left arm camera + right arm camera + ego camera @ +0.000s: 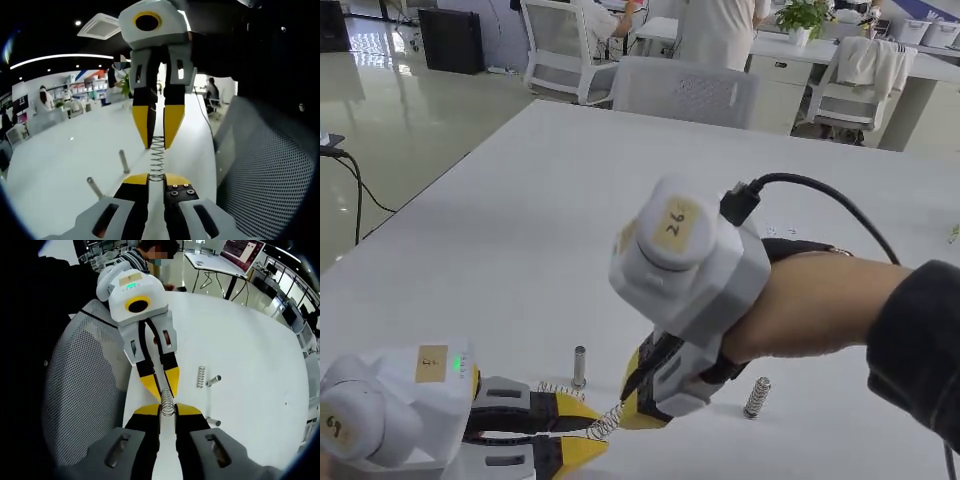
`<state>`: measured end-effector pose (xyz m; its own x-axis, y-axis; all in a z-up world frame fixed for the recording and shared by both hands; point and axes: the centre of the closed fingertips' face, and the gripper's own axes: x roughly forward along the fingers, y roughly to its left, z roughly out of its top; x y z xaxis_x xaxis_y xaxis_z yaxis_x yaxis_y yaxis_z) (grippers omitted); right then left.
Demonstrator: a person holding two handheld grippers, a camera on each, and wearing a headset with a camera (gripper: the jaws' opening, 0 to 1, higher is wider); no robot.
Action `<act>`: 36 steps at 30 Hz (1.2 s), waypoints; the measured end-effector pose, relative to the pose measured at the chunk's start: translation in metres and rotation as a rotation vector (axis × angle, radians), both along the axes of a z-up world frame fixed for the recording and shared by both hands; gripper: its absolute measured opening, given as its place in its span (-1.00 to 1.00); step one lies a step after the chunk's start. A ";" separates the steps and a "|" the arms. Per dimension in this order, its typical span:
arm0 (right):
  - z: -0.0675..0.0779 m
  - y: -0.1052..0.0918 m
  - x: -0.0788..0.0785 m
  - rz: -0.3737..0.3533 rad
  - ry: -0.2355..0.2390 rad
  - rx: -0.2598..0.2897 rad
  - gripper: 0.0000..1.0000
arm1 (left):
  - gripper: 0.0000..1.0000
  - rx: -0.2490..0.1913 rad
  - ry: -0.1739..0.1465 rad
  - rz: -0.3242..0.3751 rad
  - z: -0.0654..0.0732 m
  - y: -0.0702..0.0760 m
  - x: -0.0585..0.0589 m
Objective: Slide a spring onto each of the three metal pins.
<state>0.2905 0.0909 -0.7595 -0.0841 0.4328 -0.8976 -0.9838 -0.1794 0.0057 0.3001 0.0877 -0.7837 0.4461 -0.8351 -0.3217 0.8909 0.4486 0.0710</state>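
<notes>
A short steel spring (605,422) is stretched between the two grippers just above the white table. My left gripper (157,178), low at the left in the head view (586,432), is shut on one end of it. My right gripper (167,411), held in a hand at the centre (632,410), is shut on the other end. Two bare metal pins (123,161) (95,187) stand upright close by. One pin (580,365) stands just behind the jaws. A second spring (201,376) lies beside a pin (214,381). A third spring (757,397) stands to the right; whether a pin is inside it I cannot tell.
The white table (560,210) stretches far ahead. A grey mesh chair (270,170) is close beside the table edge. More chairs (685,90), desks and people are at the back. A black cable (820,195) runs from the right gripper.
</notes>
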 end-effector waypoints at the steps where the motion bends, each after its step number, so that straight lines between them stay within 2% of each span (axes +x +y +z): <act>1: 0.001 0.001 0.000 0.001 -0.002 0.004 -0.84 | -0.96 0.000 -0.001 0.000 0.000 0.000 0.000; 8: 0.009 0.013 -0.002 0.004 -0.010 0.057 -0.84 | -0.96 -0.009 -0.003 0.004 0.003 0.000 0.000; 15: 0.009 0.017 -0.003 0.018 -0.021 0.068 -0.84 | -0.96 -0.015 -0.001 0.007 0.004 0.000 0.000; 36: -0.010 0.012 -0.003 0.021 -0.005 0.010 -0.82 | -0.96 -0.042 0.001 0.006 0.011 -0.002 0.000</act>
<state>0.2871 0.1031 -0.7691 -0.0886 0.4396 -0.8938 -0.9797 -0.2005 -0.0015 0.3003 0.0853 -0.7731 0.4512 -0.8451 -0.2868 0.8881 0.4569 0.0510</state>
